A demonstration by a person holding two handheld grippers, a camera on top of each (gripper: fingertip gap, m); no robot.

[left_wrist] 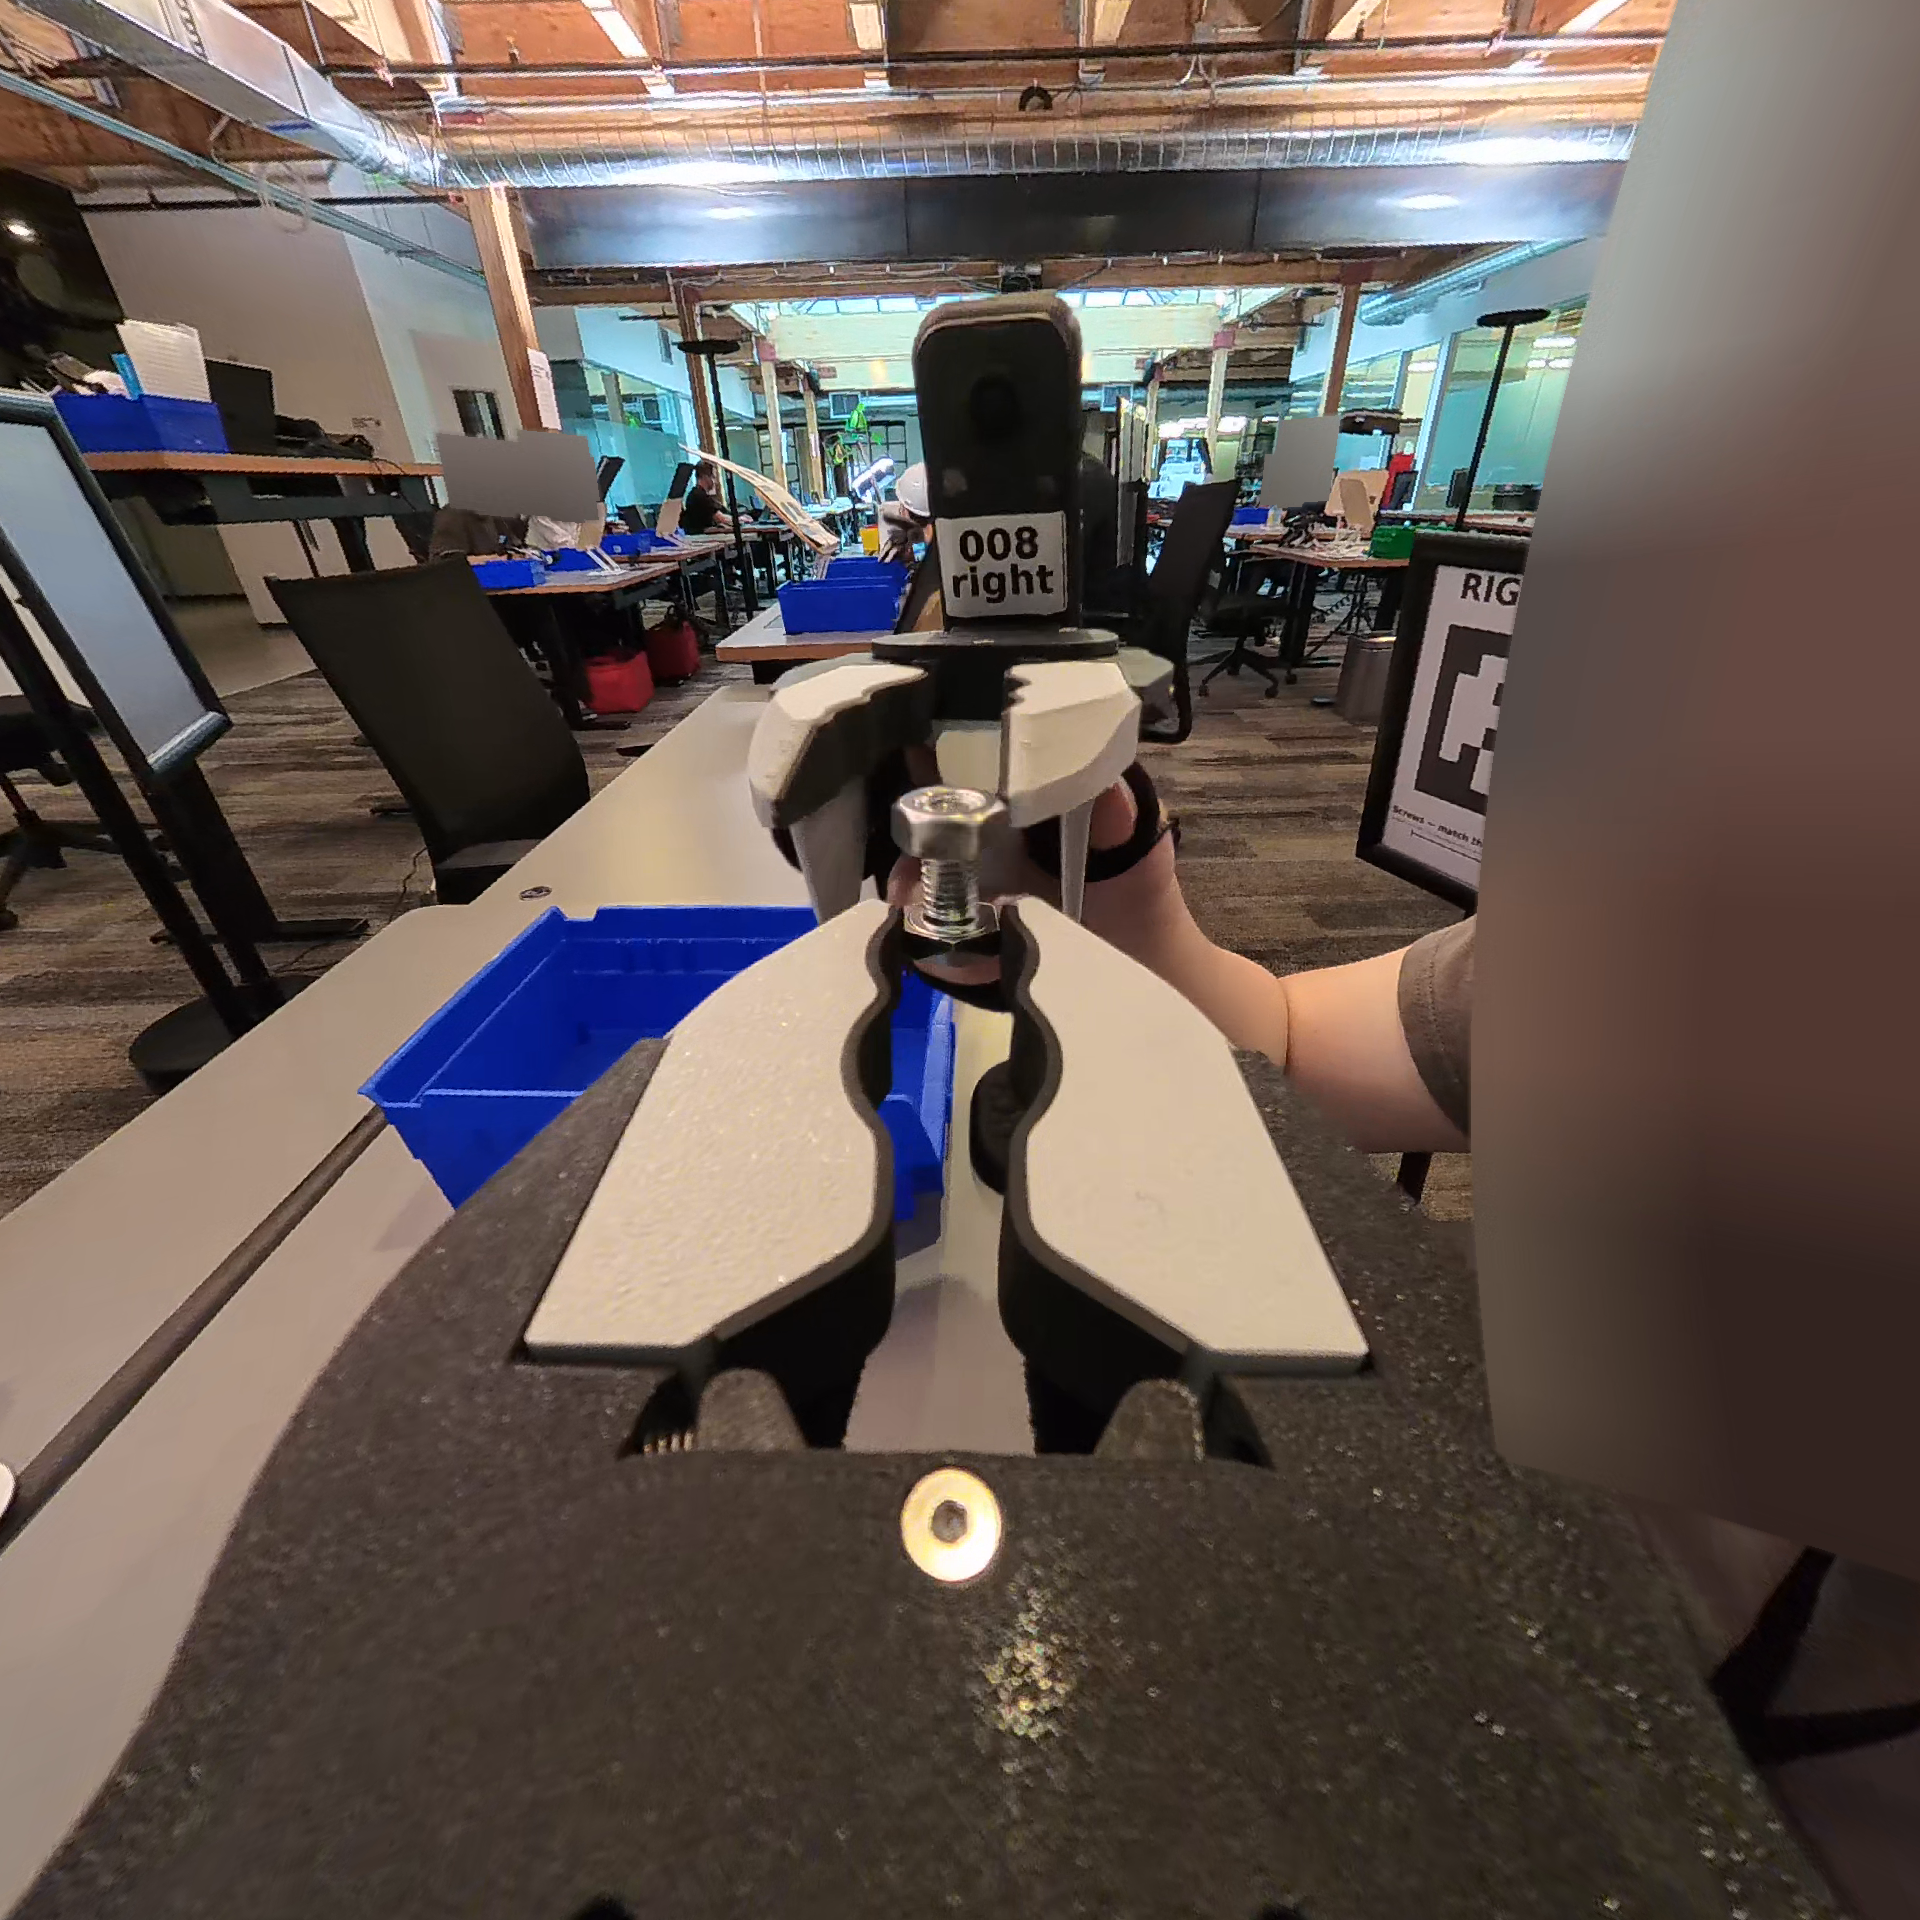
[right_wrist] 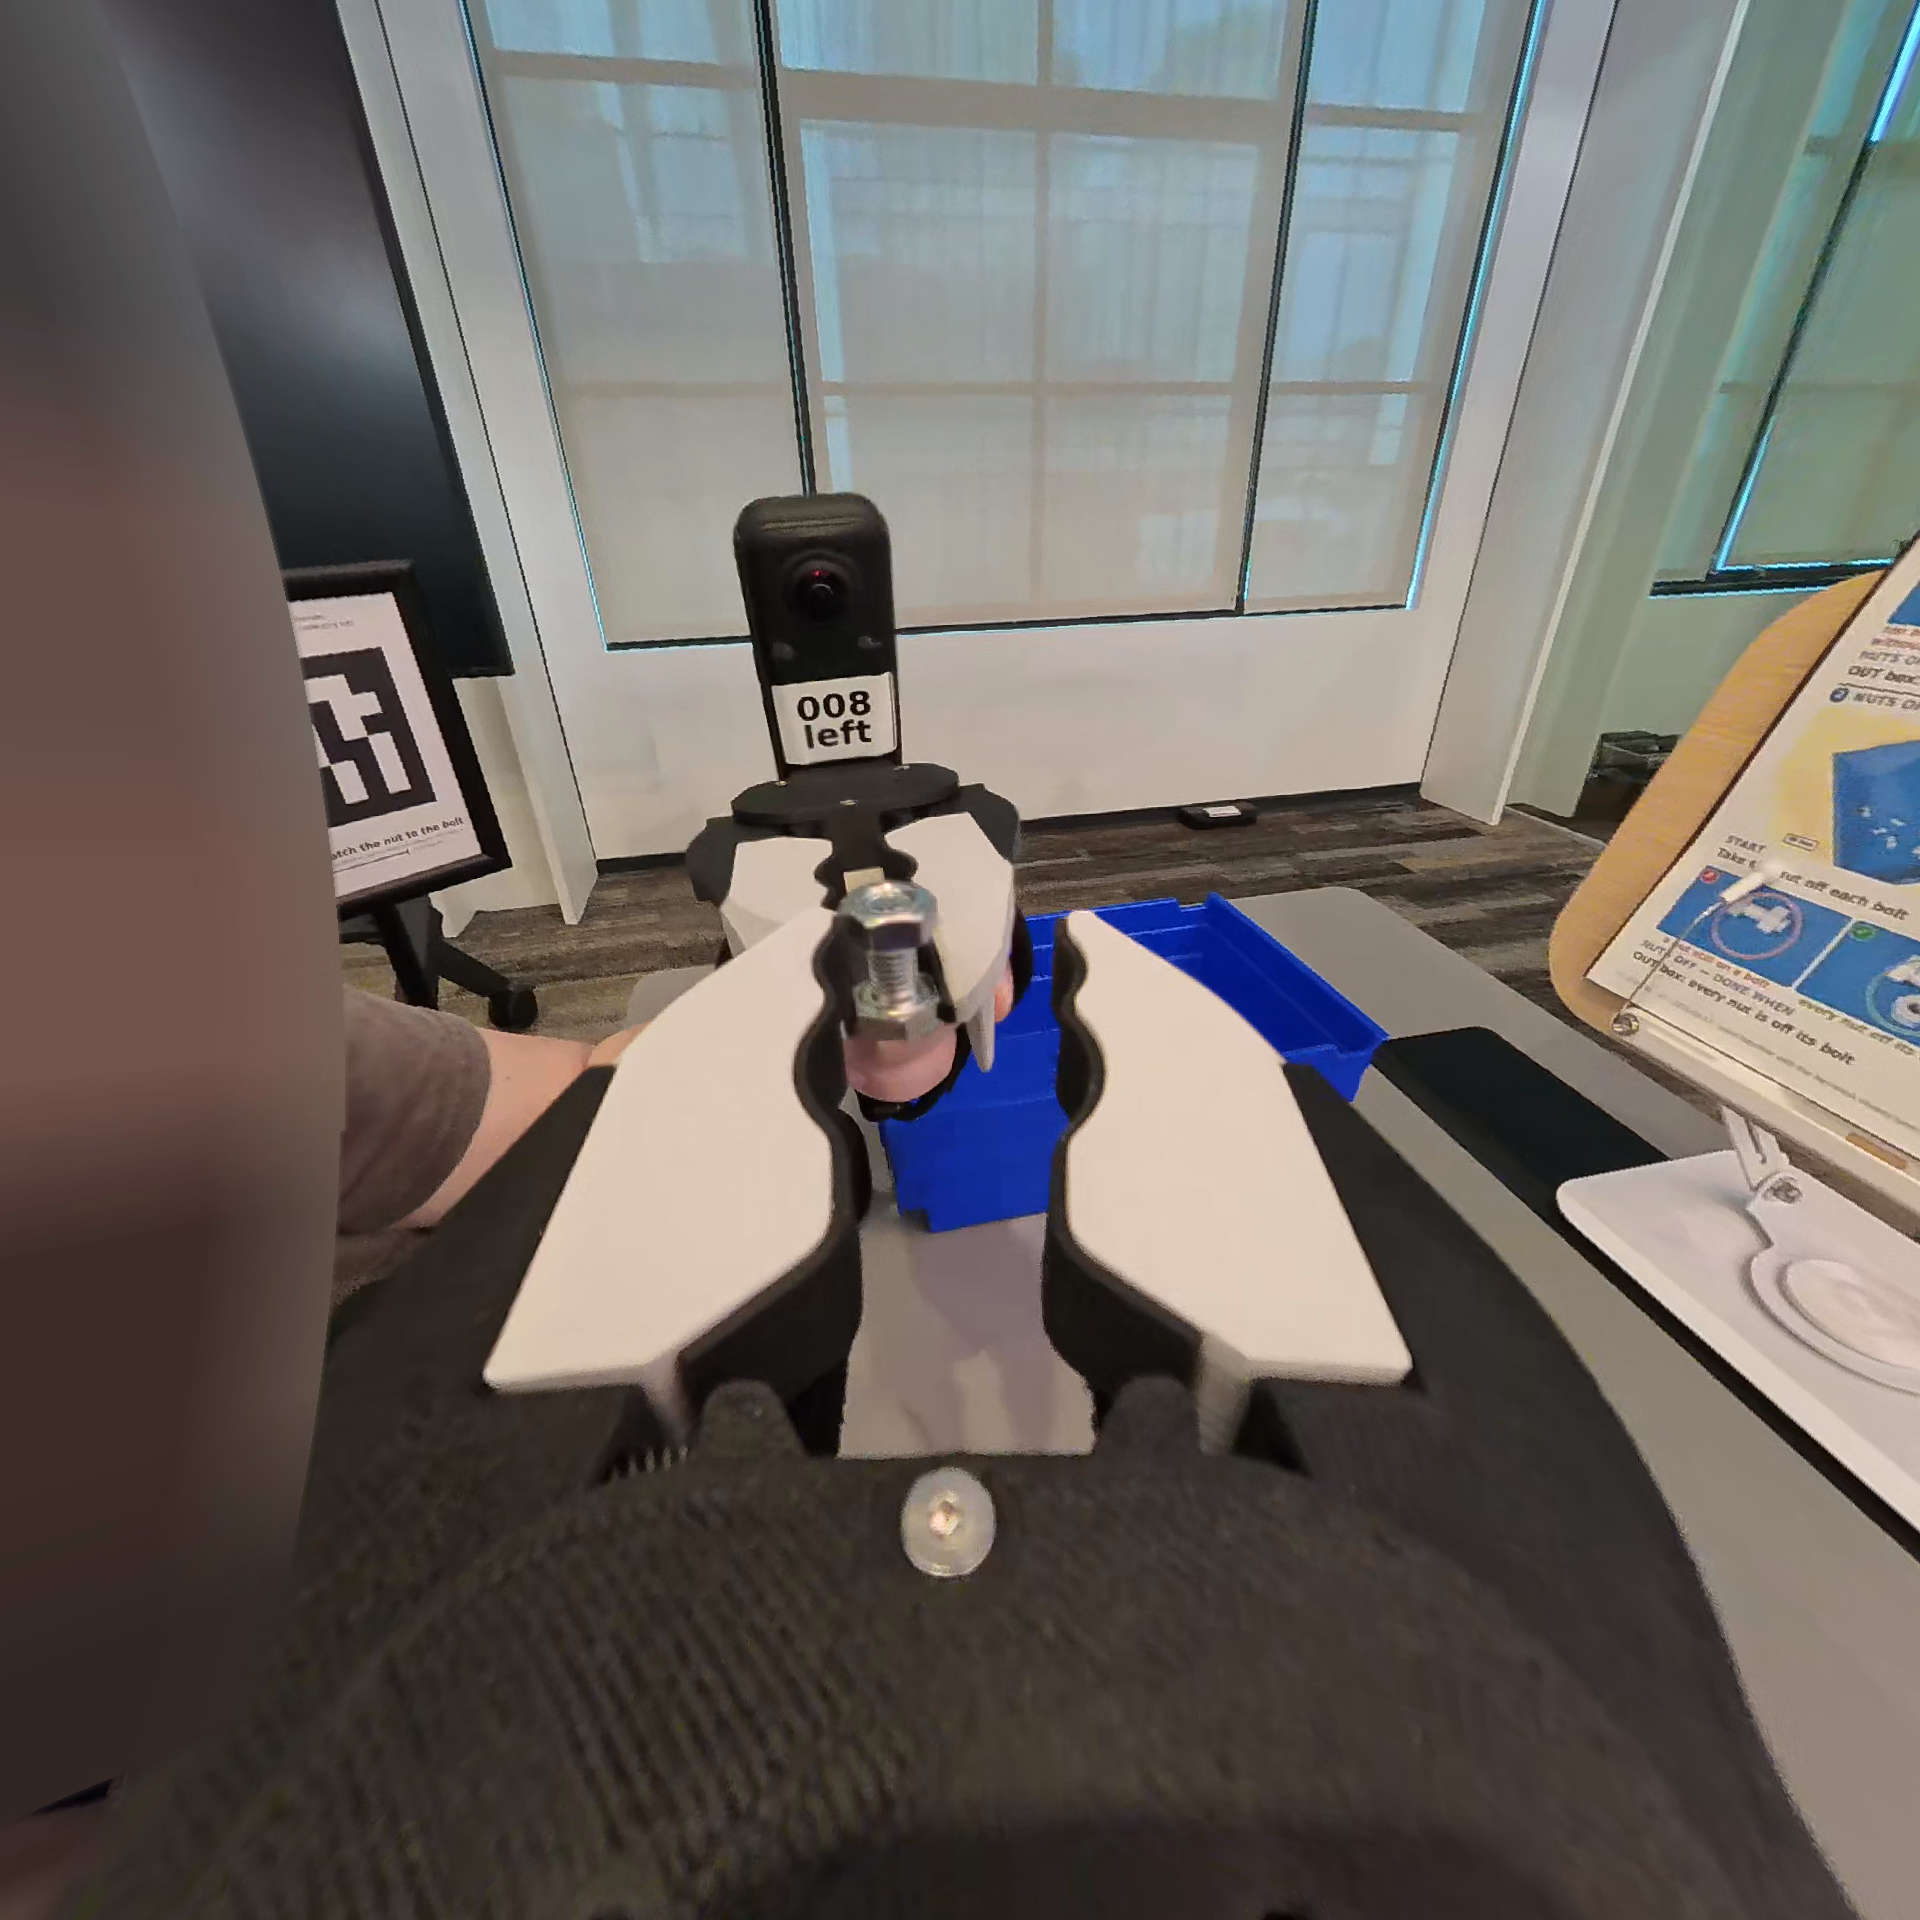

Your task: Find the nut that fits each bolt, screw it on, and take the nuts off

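Observation:
A silver bolt [left_wrist: 945, 883] stands upright in the air with a hex piece at each end. My left gripper [left_wrist: 951, 930] is shut on its lower hex end. My right gripper [right_wrist: 948, 930] faces the left one and is open. The bolt [right_wrist: 889, 966] sits inside its gap, close against its left finger [right_wrist: 727, 1091] and well clear of the right finger [right_wrist: 1174, 1122]. In the left wrist view the right gripper [left_wrist: 951, 873] stands just behind the bolt with its fingers spread to either side. Both grippers hang above a blue bin [left_wrist: 623, 1018].
The blue bin [right_wrist: 1195, 997] stands on a grey table [left_wrist: 208, 1247]. A tilted instruction board [right_wrist: 1766, 883] on a white base stands at the right, beside a black pad [right_wrist: 1507, 1091]. A framed marker sign [right_wrist: 384, 748] stands beyond the table. A person's forearm [left_wrist: 1351, 1039] reaches in. Both grippers' tips are close together, under 4 cm apart.

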